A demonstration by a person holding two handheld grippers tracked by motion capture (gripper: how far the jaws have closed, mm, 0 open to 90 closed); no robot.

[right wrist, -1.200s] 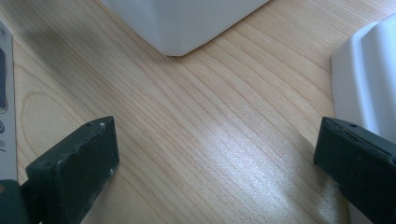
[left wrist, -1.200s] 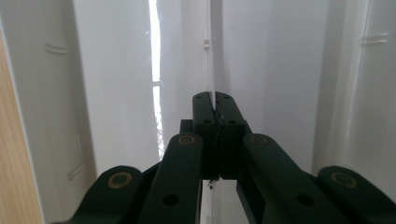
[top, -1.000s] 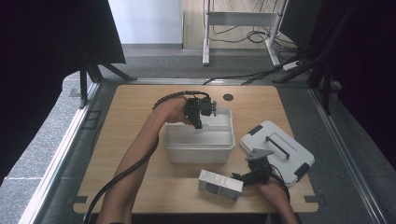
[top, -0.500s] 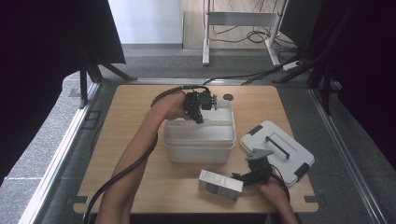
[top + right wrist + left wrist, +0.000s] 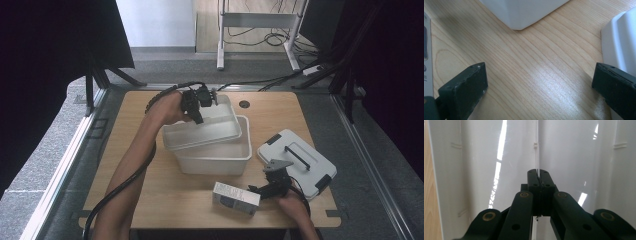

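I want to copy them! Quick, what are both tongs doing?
Left tongs: closed on the inner tray's thin wall, lifting it from the tub.
Right tongs: open, holding nothing.

— What colour is the tray (image 5: 202, 131) and the tub (image 5: 215, 157) under it?
— Both white, glossy. The lid (image 5: 296, 159) is pale grey with black clips.
— And the table (image 5: 150, 200)?
— Light wood grain. The box (image 5: 236, 198) is white with a dark patch; both grippers are black.

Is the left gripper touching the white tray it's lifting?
Touching. In the left gripper view the left gripper has its fingers shut on the thin edge of the white tray, with no gap between them.
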